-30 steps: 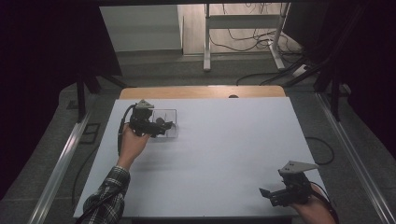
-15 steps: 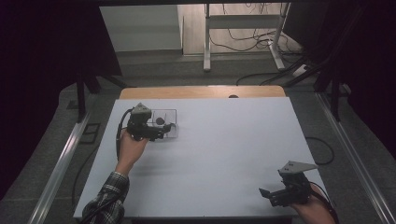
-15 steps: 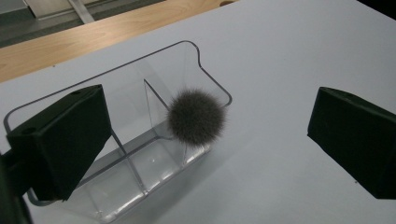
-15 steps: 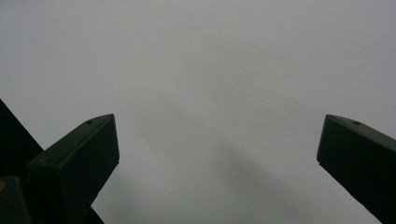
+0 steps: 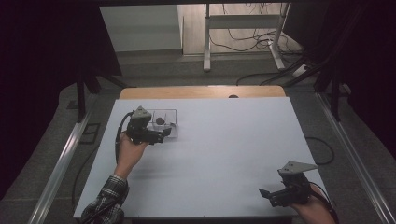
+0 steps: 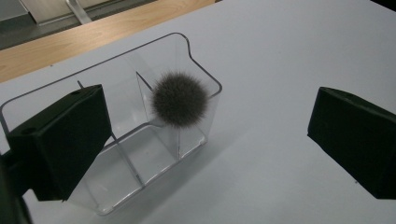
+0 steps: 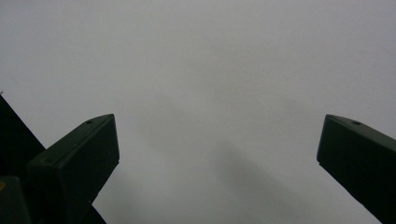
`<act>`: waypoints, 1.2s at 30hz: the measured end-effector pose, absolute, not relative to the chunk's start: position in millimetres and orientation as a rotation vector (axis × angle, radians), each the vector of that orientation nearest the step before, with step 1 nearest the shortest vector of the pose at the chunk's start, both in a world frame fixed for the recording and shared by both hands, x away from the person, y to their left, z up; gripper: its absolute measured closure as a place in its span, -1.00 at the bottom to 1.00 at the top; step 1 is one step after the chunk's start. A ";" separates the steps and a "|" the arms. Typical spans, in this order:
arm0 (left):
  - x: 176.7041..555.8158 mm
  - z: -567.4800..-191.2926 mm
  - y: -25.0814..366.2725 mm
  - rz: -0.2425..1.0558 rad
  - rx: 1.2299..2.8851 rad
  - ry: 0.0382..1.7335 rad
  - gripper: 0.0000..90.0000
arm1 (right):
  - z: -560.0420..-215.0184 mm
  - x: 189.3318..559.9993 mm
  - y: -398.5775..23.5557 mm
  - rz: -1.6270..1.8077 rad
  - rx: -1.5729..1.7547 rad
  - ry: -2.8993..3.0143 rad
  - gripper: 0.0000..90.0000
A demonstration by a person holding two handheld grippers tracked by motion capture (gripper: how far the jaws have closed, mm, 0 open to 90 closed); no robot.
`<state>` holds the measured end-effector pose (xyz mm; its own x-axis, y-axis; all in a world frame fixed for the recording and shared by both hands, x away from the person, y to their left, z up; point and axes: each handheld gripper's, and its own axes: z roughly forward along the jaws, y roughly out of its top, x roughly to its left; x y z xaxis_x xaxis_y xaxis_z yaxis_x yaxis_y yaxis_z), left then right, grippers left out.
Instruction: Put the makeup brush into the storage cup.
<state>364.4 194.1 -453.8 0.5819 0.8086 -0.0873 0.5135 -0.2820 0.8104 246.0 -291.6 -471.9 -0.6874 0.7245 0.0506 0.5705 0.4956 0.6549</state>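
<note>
Left gripper hovering over clear plastic organizer, jaws spread wide, nothing pinched: one jaw in front of the organizer's near-left compartment, the other out over bare table to the organizer's right. Fuzzy dark pom-pom sitting in the organizer's end compartment, against the divider, near the rim. In the high view, same organizer toward the table's far left, left gripper just on its near side.

Step in hand, best guess: reach for the pom-pom. To do well: shift toward that end compartment until jaws straddle the ball, descend straight, keep clear of divider and wall, close gently. Organizer looks light and could tip or slide if a jaw catches the rim.

Materials: organizer thin, rigid, transparent, glossy, rounded corners, flat internal dividers. Pom-pom round, soft, bristly grey-brown fibres, will compress. Table matte white, smooth; wooden strip along its far edge.

Right gripper well away from the organizer, at the table's near right corner, jaws apart, empty, over bare table.
</note>
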 end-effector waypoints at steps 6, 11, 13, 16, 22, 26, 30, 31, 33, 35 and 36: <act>360.0 -452.8 196.8 0.436 1.946 1.058 -1.00 | -471.7 245.8 -291.6 0.975 1.100 2.510 -1.00; 357.6 -452.3 197.2 0.437 1.946 1.054 -1.00 | -471.7 245.7 -291.3 0.971 1.098 2.508 -1.00; 356.2 -451.8 197.3 0.437 1.942 1.053 -1.00 | -471.7 245.7 -291.3 0.971 1.098 2.509 -1.00; 353.1 -451.3 197.2 0.438 1.948 1.049 -1.00 | -471.6 245.7 -291.4 0.971 1.100 2.509 -1.00; 349.8 -450.8 197.3 0.438 1.947 1.048 -1.00 | -471.1 245.6 -291.6 0.974 1.098 2.507 -1.00; 347.9 -451.0 196.6 0.435 1.951 1.045 -1.00 | -471.0 245.5 -291.5 0.972 1.091 2.505 -1.00; 346.7 -451.9 195.6 0.433 1.957 1.040 -1.00 | -471.0 245.4 -291.4 0.970 1.090 2.505 -1.00; 345.8 -452.6 194.5 0.433 1.958 1.038 -1.00 | -470.9 245.4 -291.4 0.971 1.091 2.505 -1.00; 344.8 -453.0 193.5 0.432 1.963 1.034 -1.00 | -470.9 245.3 -291.4 0.971 1.091 2.506 -1.00; 344.3 -453.1 193.2 0.432 1.966 1.032 -1.00 | -470.9 245.3 -291.4 0.971 1.090 2.506 -1.00; 343.3 -453.7 192.7 0.429 1.966 1.032 -1.00 | -470.7 245.3 -291.4 0.972 1.091 2.506 -1.00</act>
